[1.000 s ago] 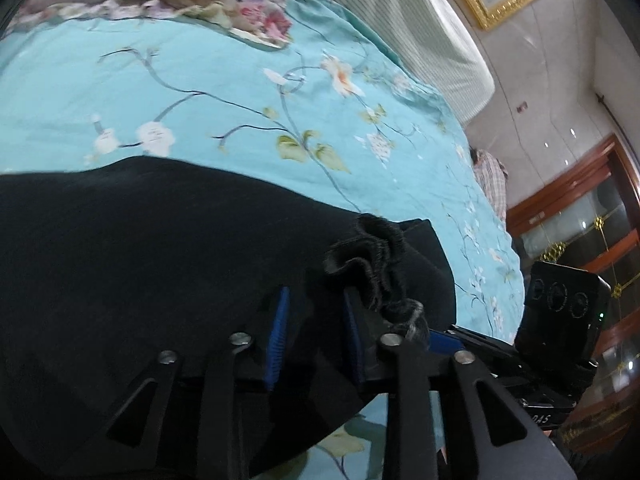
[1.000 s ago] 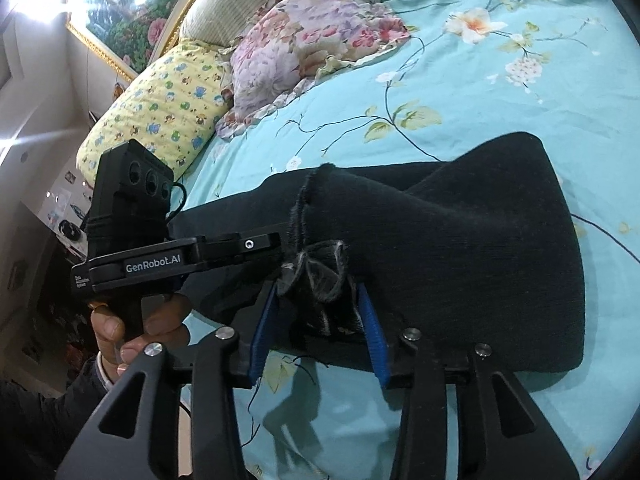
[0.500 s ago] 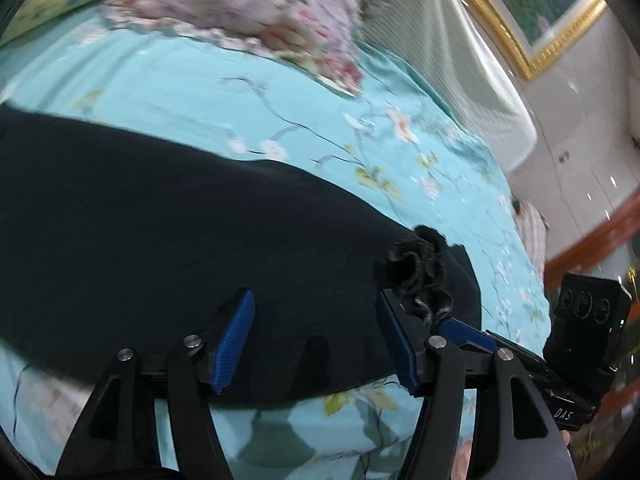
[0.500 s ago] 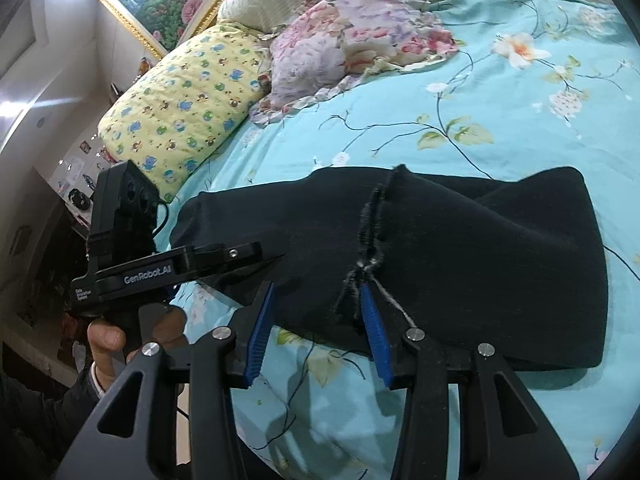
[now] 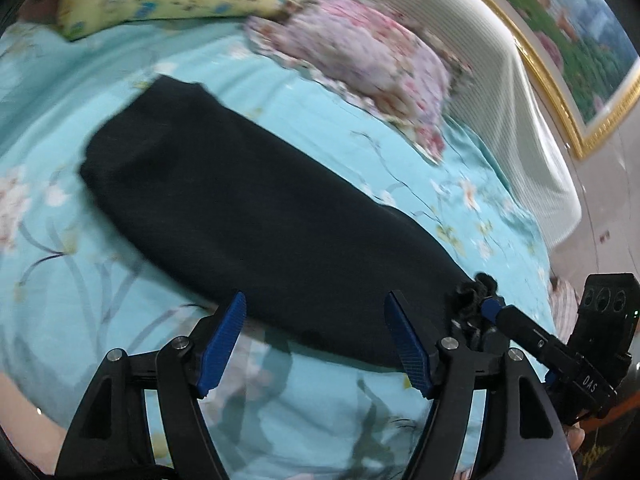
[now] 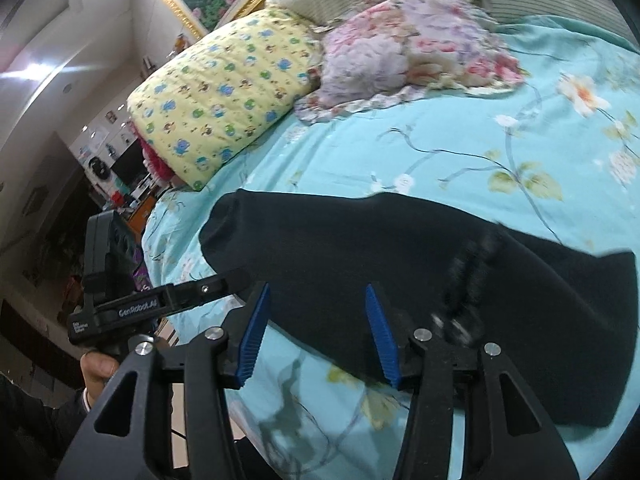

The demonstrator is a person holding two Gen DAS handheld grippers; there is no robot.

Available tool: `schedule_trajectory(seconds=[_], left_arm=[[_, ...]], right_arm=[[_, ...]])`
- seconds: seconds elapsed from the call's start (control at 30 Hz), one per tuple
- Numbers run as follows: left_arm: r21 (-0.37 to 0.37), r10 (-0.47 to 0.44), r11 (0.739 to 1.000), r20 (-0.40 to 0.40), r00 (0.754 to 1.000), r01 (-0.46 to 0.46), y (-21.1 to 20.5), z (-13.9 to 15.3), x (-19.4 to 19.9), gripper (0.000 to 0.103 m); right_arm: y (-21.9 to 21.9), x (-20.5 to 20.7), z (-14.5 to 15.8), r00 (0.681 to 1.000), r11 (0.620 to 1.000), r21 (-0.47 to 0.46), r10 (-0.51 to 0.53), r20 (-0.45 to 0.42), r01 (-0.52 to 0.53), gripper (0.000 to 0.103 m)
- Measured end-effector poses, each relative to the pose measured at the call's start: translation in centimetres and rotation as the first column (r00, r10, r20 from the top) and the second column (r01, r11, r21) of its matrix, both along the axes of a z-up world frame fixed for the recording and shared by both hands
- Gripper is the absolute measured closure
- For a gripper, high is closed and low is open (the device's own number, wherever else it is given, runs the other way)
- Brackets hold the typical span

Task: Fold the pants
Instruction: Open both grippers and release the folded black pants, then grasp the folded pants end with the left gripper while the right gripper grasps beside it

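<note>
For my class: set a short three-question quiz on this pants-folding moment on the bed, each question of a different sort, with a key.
1. True or false: the left gripper is clamped on the black pants.
2. Multiple choice: the black pants lie on A) a wooden floor, B) the turquoise floral bedspread, C) the yellow pillow.
3. Fill in: beside the yellow pillow, at the head of the bed, lies a pink ______ pillow.

Key
1. False: its jaws stand apart, nothing pressed between the pads; they have just been opening. The right gripper is open too.
2. B
3. floral
</note>
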State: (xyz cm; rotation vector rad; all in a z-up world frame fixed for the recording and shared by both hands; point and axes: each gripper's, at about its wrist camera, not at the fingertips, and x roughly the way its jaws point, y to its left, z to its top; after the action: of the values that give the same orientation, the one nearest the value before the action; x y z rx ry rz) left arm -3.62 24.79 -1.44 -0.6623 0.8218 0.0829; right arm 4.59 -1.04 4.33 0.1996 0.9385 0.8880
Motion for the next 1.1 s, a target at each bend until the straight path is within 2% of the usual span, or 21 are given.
schedule_trajectory(seconds=[0.27,0.7,1.1], left_arm=[[-0.026,0.117,0.993,-0.006,0.993,-0.117,4.1,-0.3,-2.4,0.030],[-0.073,0.223,0.971,-0.041,0.974,-0.226,8.6,-1.5,-2.9,0.030],[-0.156,0.270,0.948,-0.077,0.960,-0.279,11.8,-3.4,-1.3,0.030]], right_arm=[[4.6,1.2,0.7,0.996,0.995,-0.023,0.092,0.017,-0.092,0.052],[10.6,4.6,1.3,0.981,0.981,-0.042,0.192,0.011,-0.192,0.052],[18.6,7.5,0.3,0.938,0.931,-0.123,0.348,0.007,-0.344,0.052]])
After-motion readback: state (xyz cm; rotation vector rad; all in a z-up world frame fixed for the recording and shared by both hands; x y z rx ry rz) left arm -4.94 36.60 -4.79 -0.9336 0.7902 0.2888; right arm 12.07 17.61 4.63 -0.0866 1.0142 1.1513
